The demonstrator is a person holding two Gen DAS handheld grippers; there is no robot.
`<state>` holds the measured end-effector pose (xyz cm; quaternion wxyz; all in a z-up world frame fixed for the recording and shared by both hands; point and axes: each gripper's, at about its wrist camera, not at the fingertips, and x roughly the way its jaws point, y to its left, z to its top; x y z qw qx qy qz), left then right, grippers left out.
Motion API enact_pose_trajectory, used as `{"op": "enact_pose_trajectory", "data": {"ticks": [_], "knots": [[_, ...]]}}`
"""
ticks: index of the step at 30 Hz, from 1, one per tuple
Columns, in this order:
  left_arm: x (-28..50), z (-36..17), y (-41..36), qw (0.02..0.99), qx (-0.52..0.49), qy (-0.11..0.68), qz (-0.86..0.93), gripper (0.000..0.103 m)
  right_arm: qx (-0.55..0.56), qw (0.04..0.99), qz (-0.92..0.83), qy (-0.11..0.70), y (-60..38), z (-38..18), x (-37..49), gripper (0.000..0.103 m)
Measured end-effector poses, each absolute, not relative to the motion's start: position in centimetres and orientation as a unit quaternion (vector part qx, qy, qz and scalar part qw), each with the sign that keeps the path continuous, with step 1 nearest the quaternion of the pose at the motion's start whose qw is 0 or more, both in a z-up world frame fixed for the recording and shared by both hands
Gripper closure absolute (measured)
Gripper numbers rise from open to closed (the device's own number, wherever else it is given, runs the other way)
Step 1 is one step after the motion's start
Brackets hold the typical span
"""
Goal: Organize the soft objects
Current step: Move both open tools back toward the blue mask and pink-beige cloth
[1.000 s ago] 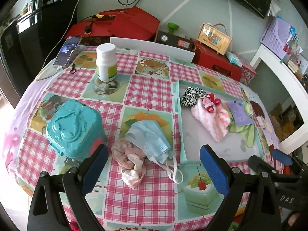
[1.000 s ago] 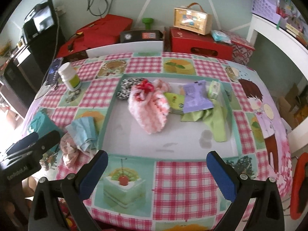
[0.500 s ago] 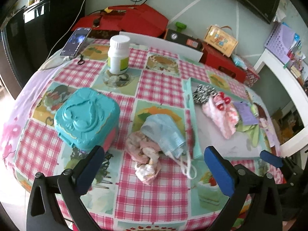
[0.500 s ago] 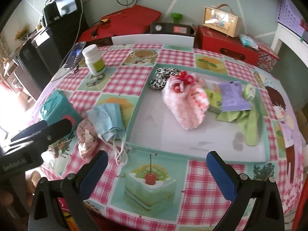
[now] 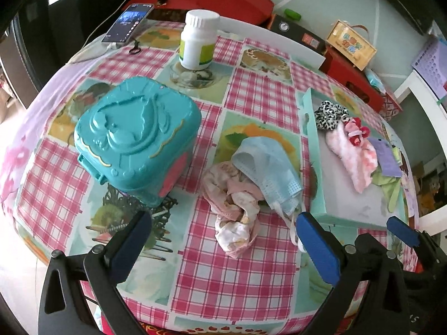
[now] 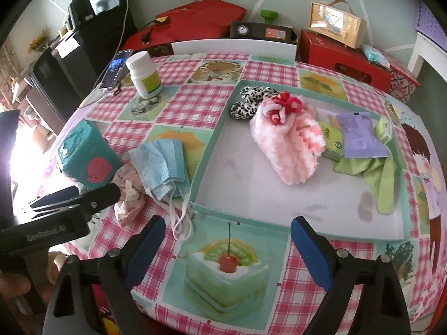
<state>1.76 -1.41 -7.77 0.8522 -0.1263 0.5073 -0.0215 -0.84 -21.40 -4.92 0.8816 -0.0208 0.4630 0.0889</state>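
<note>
Tray (image 6: 208, 150) holding pink plush (image 6: 287, 150), scrunchie (image 6: 251, 100)

The pink-checked tablecloth (image 5: 237, 273) looks like smooth, slightly glossy vinyl. The pleated pale blue face mask (image 5: 268, 164) is matt non-woven fabric, the crumpled pink floral cloth (image 5: 234, 203) beside it soft and wrinkled. The embossed teal box (image 5: 134, 136) is shiny moulded plastic. The fluffy pink knitted piece (image 6: 287, 142) lies in the mint-rimmed tray (image 6: 279, 206) with its matt, scuffed floor.
</note>
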Motion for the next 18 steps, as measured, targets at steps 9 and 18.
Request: {"op": "enact_pose_trajectory", "data": {"ticks": [9,18], "knots": [[2.9,-9.0,-2.2,0.839,-0.125,0.530,-0.020,0.018,-0.022,0.875,0.093,0.474,-21.0,-5.8,0.1,0.017],[3.8,-10.3,-2.5,0.823,-0.134,0.552,-0.020,0.039,-0.023,0.875,0.093,0.475,-21.0,-6.0,0.6,0.017]]}}
